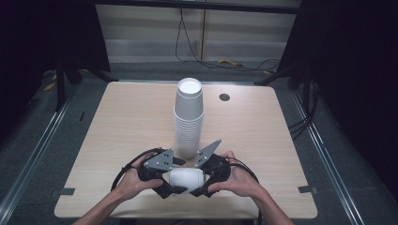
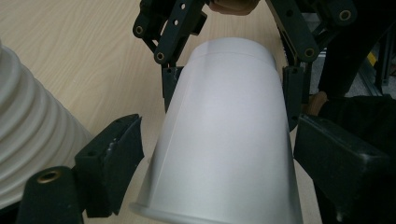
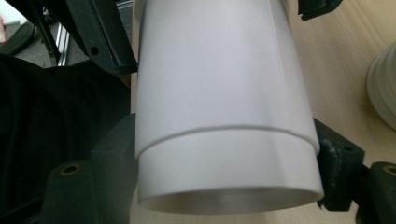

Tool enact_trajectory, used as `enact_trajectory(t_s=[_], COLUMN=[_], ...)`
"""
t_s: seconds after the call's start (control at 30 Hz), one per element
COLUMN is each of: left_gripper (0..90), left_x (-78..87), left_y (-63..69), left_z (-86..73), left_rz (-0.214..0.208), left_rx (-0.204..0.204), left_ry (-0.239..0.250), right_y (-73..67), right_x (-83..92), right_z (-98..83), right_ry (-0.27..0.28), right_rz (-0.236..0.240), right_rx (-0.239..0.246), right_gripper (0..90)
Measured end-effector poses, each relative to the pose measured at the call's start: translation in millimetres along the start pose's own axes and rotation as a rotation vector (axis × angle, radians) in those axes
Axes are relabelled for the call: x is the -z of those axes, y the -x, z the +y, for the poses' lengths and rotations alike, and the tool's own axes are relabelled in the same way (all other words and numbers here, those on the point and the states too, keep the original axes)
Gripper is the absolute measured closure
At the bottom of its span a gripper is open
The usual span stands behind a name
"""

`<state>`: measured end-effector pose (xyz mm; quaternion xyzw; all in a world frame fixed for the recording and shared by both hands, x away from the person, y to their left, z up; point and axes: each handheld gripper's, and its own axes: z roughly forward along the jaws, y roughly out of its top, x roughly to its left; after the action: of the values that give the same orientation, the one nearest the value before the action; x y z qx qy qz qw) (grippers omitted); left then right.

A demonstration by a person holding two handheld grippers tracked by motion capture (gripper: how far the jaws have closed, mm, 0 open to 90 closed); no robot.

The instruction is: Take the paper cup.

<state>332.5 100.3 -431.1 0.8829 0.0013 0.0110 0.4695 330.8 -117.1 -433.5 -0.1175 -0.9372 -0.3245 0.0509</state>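
Note:
A single white paper cup (image 1: 187, 178) lies on its side just above the table's near edge, held between the two grippers. My right gripper (image 1: 197, 185) is shut on its base end; in the right gripper view its jaws (image 3: 229, 149) press both sides of the cup (image 3: 219, 93). My left gripper (image 1: 171, 185) stands around the rim end. In the left gripper view (image 2: 222, 135) a thin gap shows between the left jaw and the cup wall (image 2: 224, 140), so it is open. A tall stack of white cups (image 1: 189, 117) stands upright just beyond.
The light wooden table (image 1: 126, 122) has a round cable hole (image 1: 224, 97) at the back right. The cup stack (image 2: 28, 130) is close beside the left gripper. Dark floor, rails and cables surround the table.

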Motion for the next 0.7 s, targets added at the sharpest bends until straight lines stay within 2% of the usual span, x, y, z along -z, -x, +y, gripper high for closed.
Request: enact_trajectory(t_s=[0.2, 0.33, 0.5, 0.7], left_gripper=[15.6, 15.6, 15.5, 15.6], left_x=[2.7, 6.7, 12.9, 14.1], left_y=[0.6, -1.2, -6.3, -8.6], left_z=[1.0, 0.5, -2.5, -8.3], left_rz=[0.005, 0.027, 0.057, 0.083], left_rx=[0.016, 0.034, 0.085, 0.124], left_ry=[0.052, 0.091, 0.163, 0.187], right_y=[0.9, 0.2, 1.9, 4.1], right_x=[2.1, 5.6, 10.1, 8.7], right_z=[-1.6, -3.2, -7.2, -13.3], right_ry=[0.002, 0.003, 0.013, 0.018], right_rz=[0.002, -0.022, -0.032, -0.043], right_rx=[-0.007, -0.011, -0.027, -0.038], right_gripper=[23.7, 23.6, 23.5, 23.4])
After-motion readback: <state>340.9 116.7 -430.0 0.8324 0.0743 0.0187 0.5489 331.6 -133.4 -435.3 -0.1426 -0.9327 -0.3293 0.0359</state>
